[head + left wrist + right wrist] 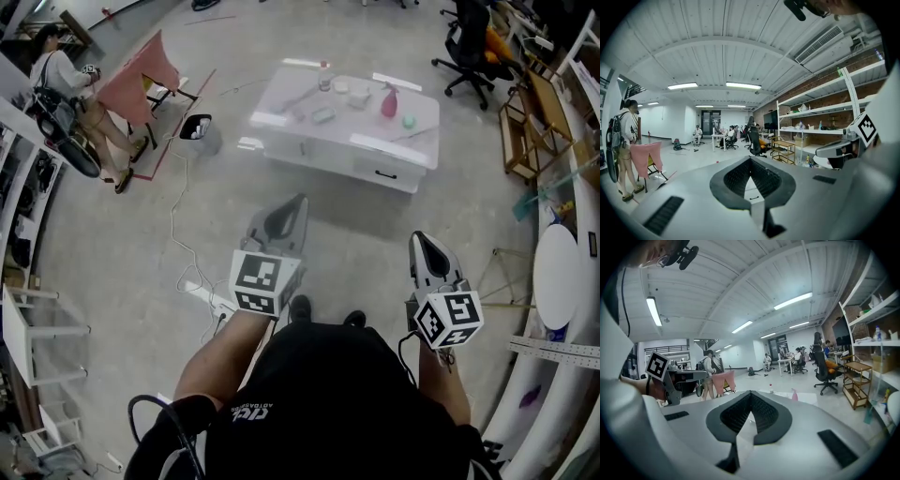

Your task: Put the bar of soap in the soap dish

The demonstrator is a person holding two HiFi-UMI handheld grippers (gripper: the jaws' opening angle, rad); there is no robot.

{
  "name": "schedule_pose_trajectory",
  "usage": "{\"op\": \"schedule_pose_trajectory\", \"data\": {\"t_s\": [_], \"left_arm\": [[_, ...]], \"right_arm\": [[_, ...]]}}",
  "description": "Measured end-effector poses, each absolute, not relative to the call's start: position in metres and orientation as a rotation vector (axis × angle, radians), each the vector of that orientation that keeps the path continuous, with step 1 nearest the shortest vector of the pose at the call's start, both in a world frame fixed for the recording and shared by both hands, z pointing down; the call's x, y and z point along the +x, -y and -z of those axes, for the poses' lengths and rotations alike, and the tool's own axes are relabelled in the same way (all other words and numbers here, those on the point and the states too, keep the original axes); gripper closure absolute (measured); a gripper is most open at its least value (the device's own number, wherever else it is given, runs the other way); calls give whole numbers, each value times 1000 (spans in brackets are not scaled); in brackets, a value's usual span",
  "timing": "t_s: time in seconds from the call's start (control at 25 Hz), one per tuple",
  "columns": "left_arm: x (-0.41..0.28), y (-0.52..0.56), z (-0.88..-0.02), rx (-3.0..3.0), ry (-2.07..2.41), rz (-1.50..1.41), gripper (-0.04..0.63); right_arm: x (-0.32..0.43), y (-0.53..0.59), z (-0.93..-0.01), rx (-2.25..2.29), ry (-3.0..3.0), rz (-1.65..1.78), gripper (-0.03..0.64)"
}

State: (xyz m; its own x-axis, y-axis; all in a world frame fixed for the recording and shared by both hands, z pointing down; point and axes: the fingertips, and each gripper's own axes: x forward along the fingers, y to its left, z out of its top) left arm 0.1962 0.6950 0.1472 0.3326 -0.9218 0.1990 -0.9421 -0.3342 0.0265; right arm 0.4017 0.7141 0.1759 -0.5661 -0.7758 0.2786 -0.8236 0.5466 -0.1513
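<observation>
A white table (281,131) stands some way ahead on the floor. On it lie a small pale-green block (323,114), a white dish (358,97), a pink spray bottle (389,100), a small bottle (324,77) and a green round thing (409,121); which one is the soap is too small to tell. My left gripper (298,201) and right gripper (419,238) are held in the air in front of my body, well short of the table. Both are shut with nothing in them. The right gripper view shows the table (806,399) and spray bottle (794,394) beyond the closed jaws.
A black bin (197,128) and a pink-draped chair (141,75) stand left of the table, with a person (66,80) beside them. Cables (187,253) trail on the floor. A black office chair (469,47), a wooden trolley (530,122) and a round white table (558,272) are on the right.
</observation>
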Motion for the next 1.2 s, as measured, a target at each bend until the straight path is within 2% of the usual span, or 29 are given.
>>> {"op": "schedule_pose_trajectory", "data": {"t_s": [0.44,0.68,1.0,1.04,1.12,1.2], "left_arm": [[246,-709,-177,2377,1682,-267,586],[252,-683,-181,2369,1662,-240,586],[220,-594,-186,2382,1675,-213,586],[214,-581,-186,2387,1675,-213,586],[201,-557,-186,2393,1669,-204,586],[189,-534,-186,2394,1649,-182,587]], "right_arm": [[477,-721,-197,1410,2607,-501,601],[474,-697,-197,1388,2634,-504,601],[444,-613,-192,1395,2647,-456,598],[437,-600,-189,1395,2659,-452,587],[422,-573,-181,1392,2675,-442,515],[406,-546,-174,1396,2679,-426,502]]}}
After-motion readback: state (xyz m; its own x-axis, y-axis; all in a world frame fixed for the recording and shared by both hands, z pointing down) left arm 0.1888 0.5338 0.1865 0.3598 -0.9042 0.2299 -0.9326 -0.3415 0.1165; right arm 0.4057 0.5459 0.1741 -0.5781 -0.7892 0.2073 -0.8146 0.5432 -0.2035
